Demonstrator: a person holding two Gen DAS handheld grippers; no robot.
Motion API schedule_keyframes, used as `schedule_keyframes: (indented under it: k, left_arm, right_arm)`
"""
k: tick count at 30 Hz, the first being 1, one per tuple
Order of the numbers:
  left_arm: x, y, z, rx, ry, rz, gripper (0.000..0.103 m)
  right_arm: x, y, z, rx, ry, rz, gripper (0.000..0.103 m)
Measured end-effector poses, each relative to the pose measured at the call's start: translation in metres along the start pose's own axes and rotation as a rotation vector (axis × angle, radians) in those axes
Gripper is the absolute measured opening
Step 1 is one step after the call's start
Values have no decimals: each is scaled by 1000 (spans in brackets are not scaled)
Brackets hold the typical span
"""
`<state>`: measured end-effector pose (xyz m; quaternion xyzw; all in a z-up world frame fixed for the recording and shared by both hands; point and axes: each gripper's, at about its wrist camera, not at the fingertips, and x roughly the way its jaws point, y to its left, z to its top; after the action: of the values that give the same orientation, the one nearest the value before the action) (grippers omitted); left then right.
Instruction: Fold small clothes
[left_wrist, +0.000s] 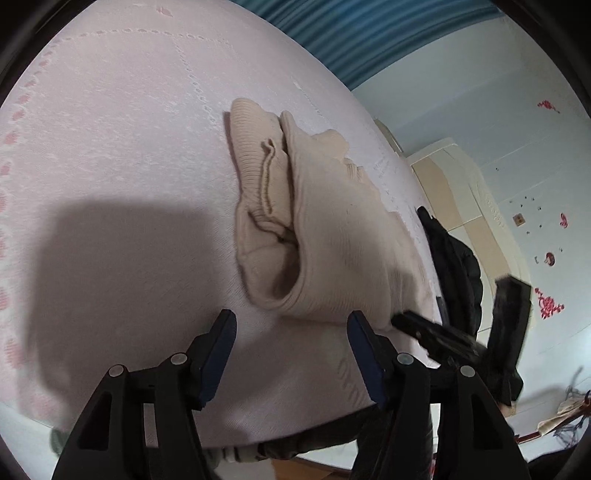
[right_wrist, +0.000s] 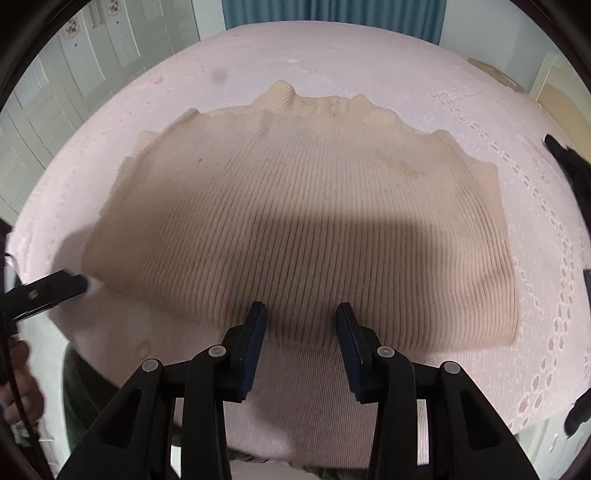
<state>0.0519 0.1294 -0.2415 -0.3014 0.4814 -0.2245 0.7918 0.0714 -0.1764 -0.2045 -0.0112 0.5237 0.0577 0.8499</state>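
Right wrist: folded sweater (right_wrist: 306, 229) lies crosswise, collar away; both grippers released.

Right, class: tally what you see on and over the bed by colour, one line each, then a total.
Beige: 1, the ribbed sweater
Pink: 1, the bedspread
Black: 3, the left gripper, the right gripper, the dark garment
Total: 5

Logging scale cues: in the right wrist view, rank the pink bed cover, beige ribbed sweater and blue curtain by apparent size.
1. pink bed cover, filling most of the frame.
2. beige ribbed sweater, lying on it.
3. blue curtain, only a strip at the top; far off, so its true size is unsure.
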Motion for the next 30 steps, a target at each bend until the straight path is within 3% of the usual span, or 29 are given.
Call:
schedule_keyframes:
  k: [4, 15, 20, 30]
  left_arm:
    - [17, -6, 9, -40, -23, -18, 62]
    - [59, -20, 51, -97, -58, 12, 60]
    - [68, -27, 60, -96, -74, 95, 46]
    - [77, -41, 62, -70, -100, 197, 41]
  right_arm:
    - [-16, -14, -9, 45, -22, 45, 40]
    - [-44, -78, -13, 187, -78, 36, 40]
    - [-47, -102, -13, 230, -107, 5, 40]
    - [-48, -145, -21, 301, -160, -90, 40]
